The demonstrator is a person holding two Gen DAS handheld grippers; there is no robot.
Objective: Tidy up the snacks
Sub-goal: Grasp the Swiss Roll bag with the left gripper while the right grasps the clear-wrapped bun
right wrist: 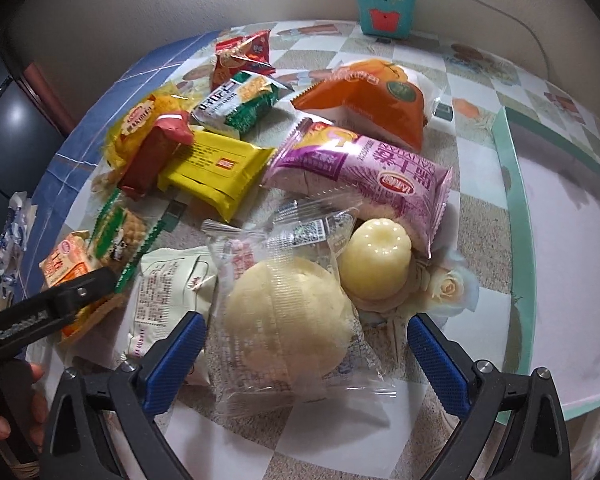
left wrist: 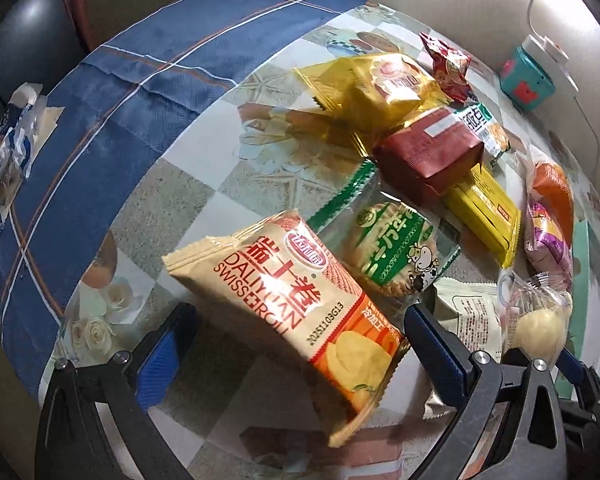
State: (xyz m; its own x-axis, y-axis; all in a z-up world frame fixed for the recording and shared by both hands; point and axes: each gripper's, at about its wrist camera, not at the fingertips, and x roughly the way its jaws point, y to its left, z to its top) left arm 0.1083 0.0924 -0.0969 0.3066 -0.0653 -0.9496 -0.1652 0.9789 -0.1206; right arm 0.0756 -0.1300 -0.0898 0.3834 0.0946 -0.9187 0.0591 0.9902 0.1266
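A pile of wrapped snacks lies on the patterned table. My left gripper (left wrist: pixel 300 328) is open around a beige and orange Swiss roll pack (left wrist: pixel 292 292), which lies between its blue pads without being pinched. Beyond it are a green cracker pack (left wrist: pixel 396 248), a dark red pack (left wrist: pixel 428 152), a yellow pack (left wrist: pixel 484 208) and a gold cake pack (left wrist: pixel 380 84). My right gripper (right wrist: pixel 306 336) is open around a clear-wrapped pale bun (right wrist: pixel 288 316). Next to it are a pale jelly cup (right wrist: pixel 376 256), a purple Swiss roll pack (right wrist: pixel 364 172), an orange pack (right wrist: pixel 368 96) and a white pack (right wrist: pixel 172 292).
A shallow white tray with a mint rim (right wrist: pixel 512 208) lies at the right. A teal box (right wrist: pixel 384 8) with a white cable stands against the back wall. A blue checked cloth (left wrist: pixel 140 92) covers the table's left side. The left gripper also shows in the right wrist view (right wrist: pixel 60 304).
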